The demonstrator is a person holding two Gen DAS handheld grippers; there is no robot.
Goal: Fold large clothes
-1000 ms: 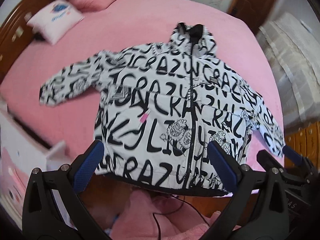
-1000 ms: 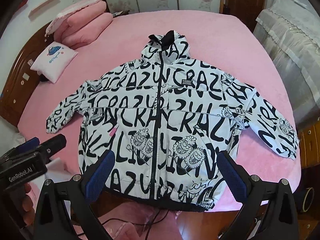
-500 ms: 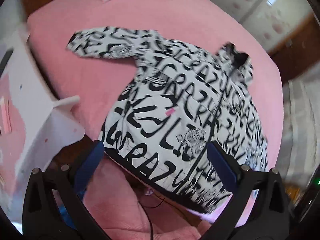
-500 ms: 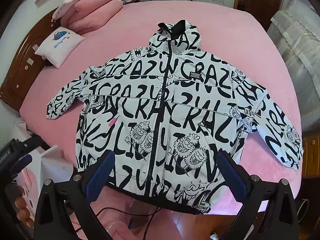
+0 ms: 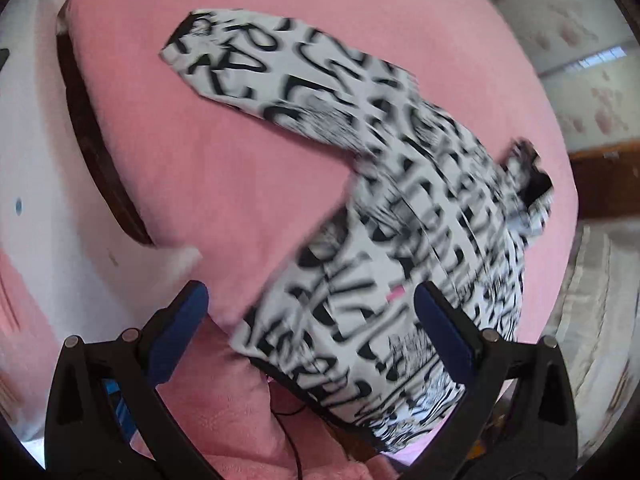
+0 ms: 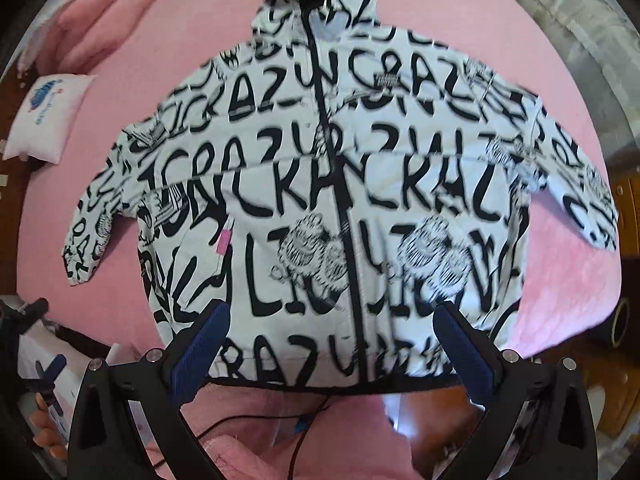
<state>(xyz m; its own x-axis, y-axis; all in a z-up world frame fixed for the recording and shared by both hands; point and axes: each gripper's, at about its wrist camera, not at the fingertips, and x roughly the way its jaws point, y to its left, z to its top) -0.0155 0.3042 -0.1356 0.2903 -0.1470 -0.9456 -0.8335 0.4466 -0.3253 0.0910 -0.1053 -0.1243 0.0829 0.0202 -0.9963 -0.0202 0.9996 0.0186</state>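
A white hooded jacket (image 6: 332,184) with black lettering and a black zip lies flat, front up, on a pink bed (image 6: 168,60), sleeves spread. In the left wrist view the jacket (image 5: 400,248) shows blurred, its left sleeve (image 5: 264,72) stretching to the upper left. My left gripper (image 5: 308,312) is open and empty above the jacket's lower left corner. My right gripper (image 6: 328,332) is open and empty above the hem near the zip. Neither touches the cloth.
Pink pillows (image 6: 100,24) and a white cushion (image 6: 44,116) lie at the bed's far left. A dark wooden bed edge (image 5: 100,160) and white furniture (image 5: 36,184) are to the left. A black cable (image 6: 280,420) runs over pink cloth below the hem.
The left gripper has swung left and closer, toward the jacket's left sleeve and lower left corner. The right gripper has moved closer to the hem. Both stayed open.
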